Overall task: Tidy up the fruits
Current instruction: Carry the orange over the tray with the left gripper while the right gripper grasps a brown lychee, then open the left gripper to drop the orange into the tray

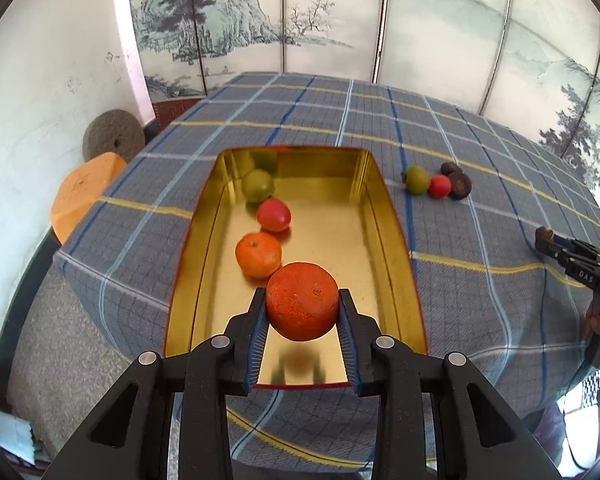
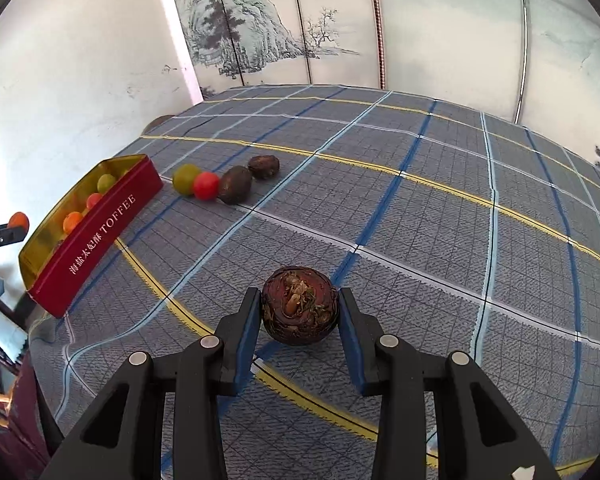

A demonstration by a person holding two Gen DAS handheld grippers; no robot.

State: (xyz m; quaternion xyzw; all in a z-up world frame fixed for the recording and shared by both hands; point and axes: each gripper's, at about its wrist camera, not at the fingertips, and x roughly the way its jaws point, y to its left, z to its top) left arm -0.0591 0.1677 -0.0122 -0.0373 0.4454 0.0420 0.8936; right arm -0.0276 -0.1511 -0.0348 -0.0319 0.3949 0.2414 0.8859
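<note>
The left wrist view looks forward and down along its claw (image 1: 302,300), close above the toffee tin (image 1: 396,240). The right wrist view looks low across the plaid-covered counter (image 2: 420,220). Both views share the tin (image 2: 96,236), the fruit row (image 2: 206,185) and the painted screen (image 1: 260,20).

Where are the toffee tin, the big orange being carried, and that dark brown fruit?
toffee tin (image 2: 100,224): right wrist view, on its red lettered side wall.
big orange (image 1: 302,300): left wrist view, middle of its peel.
dark brown fruit (image 2: 299,305): right wrist view, on its upturned top.
</note>
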